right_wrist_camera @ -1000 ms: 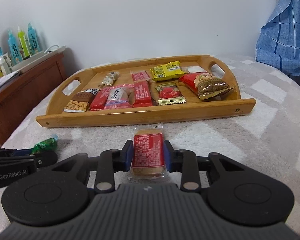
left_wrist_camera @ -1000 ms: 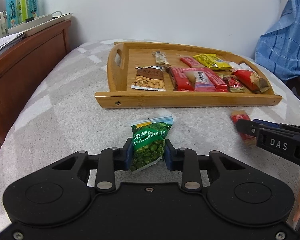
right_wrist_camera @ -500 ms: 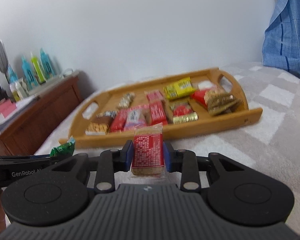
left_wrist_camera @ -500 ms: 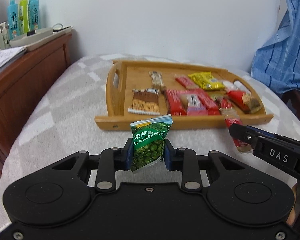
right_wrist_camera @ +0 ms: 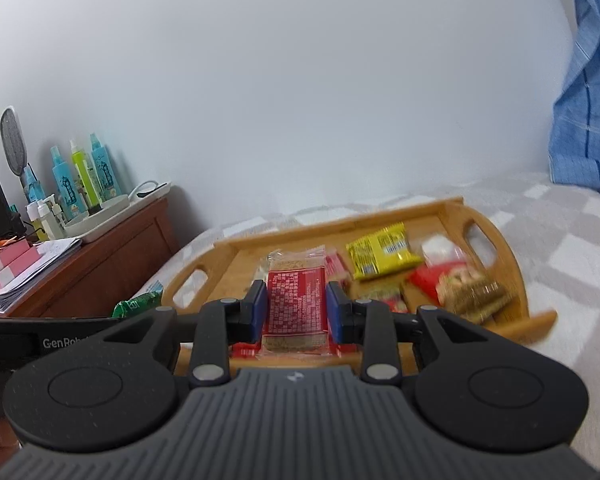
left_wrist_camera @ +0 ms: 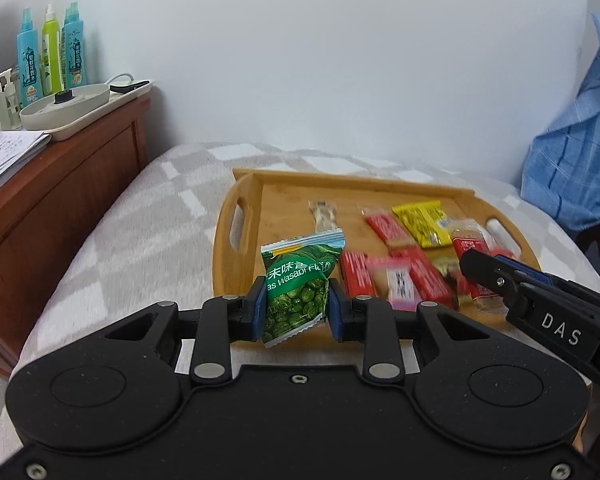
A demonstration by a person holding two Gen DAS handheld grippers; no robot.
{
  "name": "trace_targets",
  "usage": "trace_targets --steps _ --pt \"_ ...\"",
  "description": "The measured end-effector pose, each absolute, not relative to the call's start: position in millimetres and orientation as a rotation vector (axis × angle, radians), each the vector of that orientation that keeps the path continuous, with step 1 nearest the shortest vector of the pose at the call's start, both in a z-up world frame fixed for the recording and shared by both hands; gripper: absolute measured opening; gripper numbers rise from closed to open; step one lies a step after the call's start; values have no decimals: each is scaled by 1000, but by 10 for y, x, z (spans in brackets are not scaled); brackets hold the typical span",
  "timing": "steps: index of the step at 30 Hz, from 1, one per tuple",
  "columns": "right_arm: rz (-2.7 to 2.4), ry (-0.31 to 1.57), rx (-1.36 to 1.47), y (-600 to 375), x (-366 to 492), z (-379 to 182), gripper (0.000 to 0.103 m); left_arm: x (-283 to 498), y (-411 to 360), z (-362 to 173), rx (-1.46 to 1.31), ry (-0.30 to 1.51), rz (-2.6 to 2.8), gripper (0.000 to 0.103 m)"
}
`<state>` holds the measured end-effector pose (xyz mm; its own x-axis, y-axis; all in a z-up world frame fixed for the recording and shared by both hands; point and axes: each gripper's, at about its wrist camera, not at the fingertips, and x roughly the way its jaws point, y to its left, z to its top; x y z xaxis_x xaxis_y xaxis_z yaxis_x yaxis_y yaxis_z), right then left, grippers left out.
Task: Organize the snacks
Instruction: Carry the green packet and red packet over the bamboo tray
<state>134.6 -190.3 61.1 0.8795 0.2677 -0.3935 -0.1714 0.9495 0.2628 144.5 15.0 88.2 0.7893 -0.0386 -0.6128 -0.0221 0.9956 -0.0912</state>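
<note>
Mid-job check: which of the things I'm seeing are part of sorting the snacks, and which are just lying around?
Part of the job:
- green pea packet, held in the left gripper
- red biscuit packet, held in the right gripper
- wooden tray
- yellow packet in the tray

Just lying about:
- spray bottles
- papers
- wooden cabinet
- blue checked cloth

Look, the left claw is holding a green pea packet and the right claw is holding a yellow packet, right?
Not quite. The right claw is holding a red packet, not a yellow one; the right wrist view shows it pinched there. The yellow packet lies in the wooden tray. You are right that the left claw holds the green pea packet.
</note>
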Motion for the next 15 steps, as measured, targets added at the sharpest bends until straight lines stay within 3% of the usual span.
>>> trace_targets --steps 15 --pt "251 430 233 -1626 2019 684 36 2253 251 901 -149 636 5 29"
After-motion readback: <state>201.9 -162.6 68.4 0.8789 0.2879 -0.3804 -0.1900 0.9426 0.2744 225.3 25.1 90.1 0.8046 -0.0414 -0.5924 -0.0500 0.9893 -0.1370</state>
